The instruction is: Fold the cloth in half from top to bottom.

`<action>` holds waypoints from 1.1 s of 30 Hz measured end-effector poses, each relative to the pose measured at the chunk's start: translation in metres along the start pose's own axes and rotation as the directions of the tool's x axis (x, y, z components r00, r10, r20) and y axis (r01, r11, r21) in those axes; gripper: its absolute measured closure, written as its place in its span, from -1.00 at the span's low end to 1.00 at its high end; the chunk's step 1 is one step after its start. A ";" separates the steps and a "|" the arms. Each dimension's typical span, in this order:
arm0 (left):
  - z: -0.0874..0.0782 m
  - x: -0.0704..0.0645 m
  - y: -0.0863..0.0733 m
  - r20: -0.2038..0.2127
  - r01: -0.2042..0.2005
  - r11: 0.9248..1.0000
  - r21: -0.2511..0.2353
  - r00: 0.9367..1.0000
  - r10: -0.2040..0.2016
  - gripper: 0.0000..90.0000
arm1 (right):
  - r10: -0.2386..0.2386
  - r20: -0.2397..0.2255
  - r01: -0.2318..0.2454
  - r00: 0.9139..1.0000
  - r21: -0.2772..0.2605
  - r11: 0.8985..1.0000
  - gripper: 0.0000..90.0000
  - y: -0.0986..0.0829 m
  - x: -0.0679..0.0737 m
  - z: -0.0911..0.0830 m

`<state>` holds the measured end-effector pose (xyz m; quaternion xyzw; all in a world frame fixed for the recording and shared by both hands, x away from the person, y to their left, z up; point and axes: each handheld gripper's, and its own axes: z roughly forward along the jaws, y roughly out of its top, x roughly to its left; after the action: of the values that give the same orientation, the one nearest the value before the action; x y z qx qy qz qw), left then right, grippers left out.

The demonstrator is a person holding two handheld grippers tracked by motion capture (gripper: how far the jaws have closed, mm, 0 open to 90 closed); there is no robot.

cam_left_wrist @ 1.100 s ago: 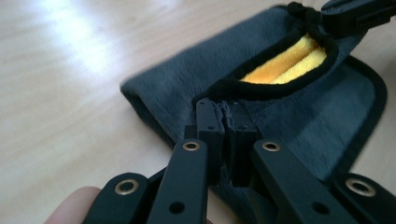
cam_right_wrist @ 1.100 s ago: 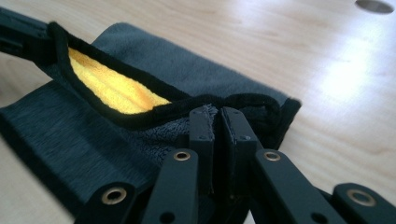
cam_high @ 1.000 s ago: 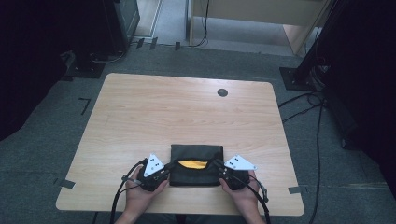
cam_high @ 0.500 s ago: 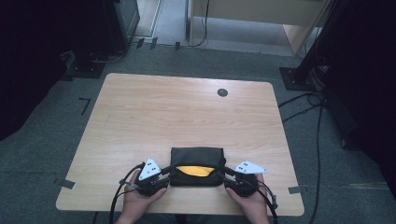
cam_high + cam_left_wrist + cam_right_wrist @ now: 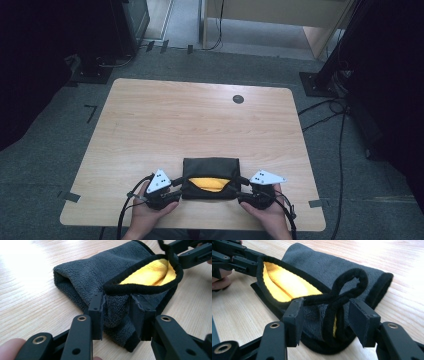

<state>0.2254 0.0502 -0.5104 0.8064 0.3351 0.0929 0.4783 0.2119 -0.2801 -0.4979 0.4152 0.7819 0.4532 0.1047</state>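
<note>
A folded dark grey cloth [image 5: 210,167] with black edging and a yellow inside lies near the front edge of the wooden table [image 5: 200,120]. My left gripper [image 5: 179,184] is shut on its left corner, and grey pile fills the gap between the jaws in the left gripper view [image 5: 116,312]. My right gripper [image 5: 243,184] is shut on the right corner beside a black hanging loop [image 5: 348,280], with the bunched corner between its jaws [image 5: 325,315]. The top edge runs taut between both grippers and the yellow lining [image 5: 152,272] shows in the mouth.
A round dark grommet [image 5: 238,99] sits near the table's far edge. Black equipment stands [image 5: 320,80] and cables [image 5: 340,125] are on the grey floor to the right. A dark cabinet [image 5: 125,20] stands at the back left.
Both grippers have drawn slightly apart, left going left and right going right. The cloth's top edge has lifted and stretched, so more yellow shows.
</note>
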 end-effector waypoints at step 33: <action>0.019 0.051 0.098 -0.188 0.009 0.996 -0.094 0.982 -0.026 0.93 | 0.105 0.094 -0.086 0.990 -0.183 0.979 0.84 0.086 -0.041 0.028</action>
<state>0.3173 0.0371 -0.4474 0.7680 0.3814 0.1801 0.4819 0.3006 -0.2720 -0.4542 0.4640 0.7107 0.5040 0.1597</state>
